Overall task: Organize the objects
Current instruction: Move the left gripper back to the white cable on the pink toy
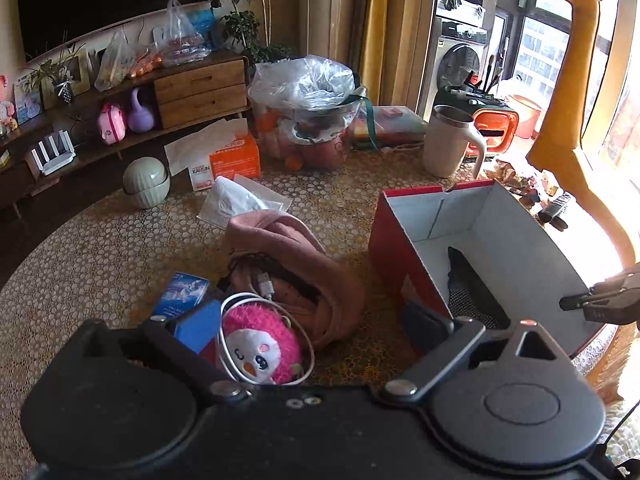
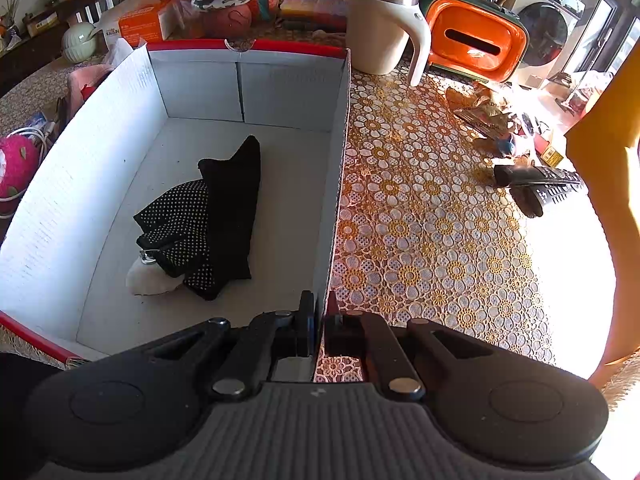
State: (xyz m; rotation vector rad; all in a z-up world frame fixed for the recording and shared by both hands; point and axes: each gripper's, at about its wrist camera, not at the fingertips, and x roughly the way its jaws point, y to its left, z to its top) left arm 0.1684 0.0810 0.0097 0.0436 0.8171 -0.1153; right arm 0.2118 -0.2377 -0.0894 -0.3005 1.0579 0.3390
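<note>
A red cardboard box (image 1: 390, 248) with a white inside (image 2: 100, 128) stands on the table. Black dotted socks (image 2: 212, 216) and a small white pouch (image 2: 146, 278) lie in it. My right gripper (image 2: 318, 320) is shut on the box's right wall (image 2: 338, 184) at its near end; it also shows in the left wrist view (image 1: 576, 300). My left gripper (image 1: 304, 328) is open over a pink penguin plush (image 1: 260, 344) ringed by a white cable (image 1: 240, 300), next to a blue box (image 1: 198, 328) and a pink hat (image 1: 304, 256).
Behind stand a white mug (image 2: 380, 28), an orange tissue holder (image 2: 476, 40), a bag of fruit (image 1: 308, 112), an orange tissue box (image 1: 234, 160) and a green jar (image 1: 146, 182). Two remotes (image 2: 540, 184) and snack wrappers (image 2: 488, 116) lie right of the box.
</note>
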